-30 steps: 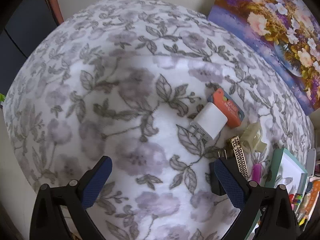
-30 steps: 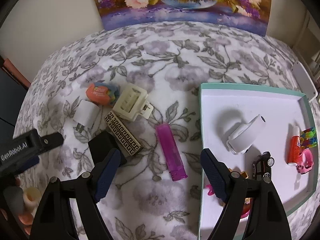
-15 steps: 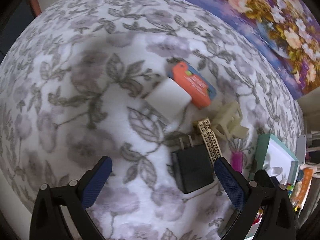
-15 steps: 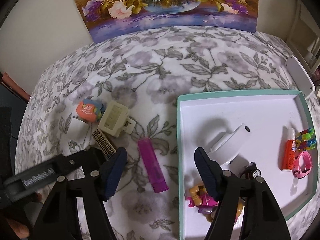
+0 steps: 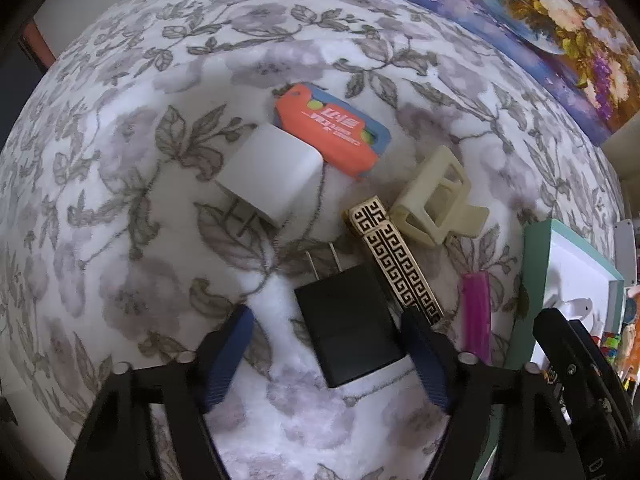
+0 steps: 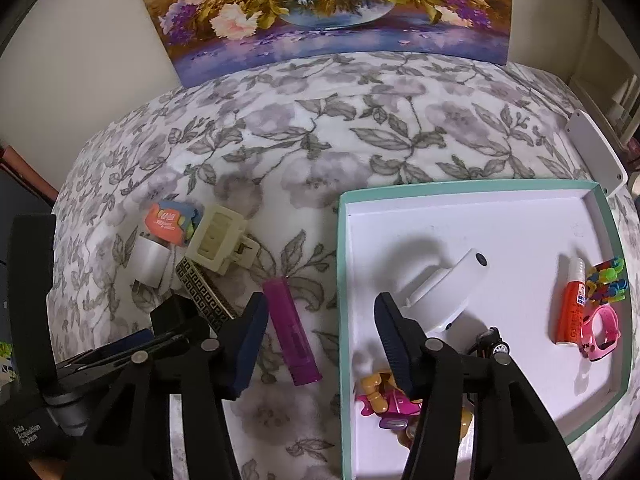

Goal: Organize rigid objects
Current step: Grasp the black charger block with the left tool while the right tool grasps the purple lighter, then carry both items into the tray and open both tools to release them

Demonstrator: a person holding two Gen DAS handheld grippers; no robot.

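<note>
Two padded fingers of our left gripper (image 5: 326,354) stand apart around the black charger (image 5: 350,330), which lies on the floral bedspread (image 5: 120,160) beside the patterned gold bar (image 5: 394,258). It looks stiff, light and smooth, so we'd pinch its flat sides. Our right gripper (image 6: 318,344) hangs open, empty, over the tray (image 6: 344,280) edge.

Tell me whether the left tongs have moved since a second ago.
Yes. The left tongs have closed in on the black charger, which now sits between their open fingers; earlier it lay off by the right finger, half hidden.
</note>
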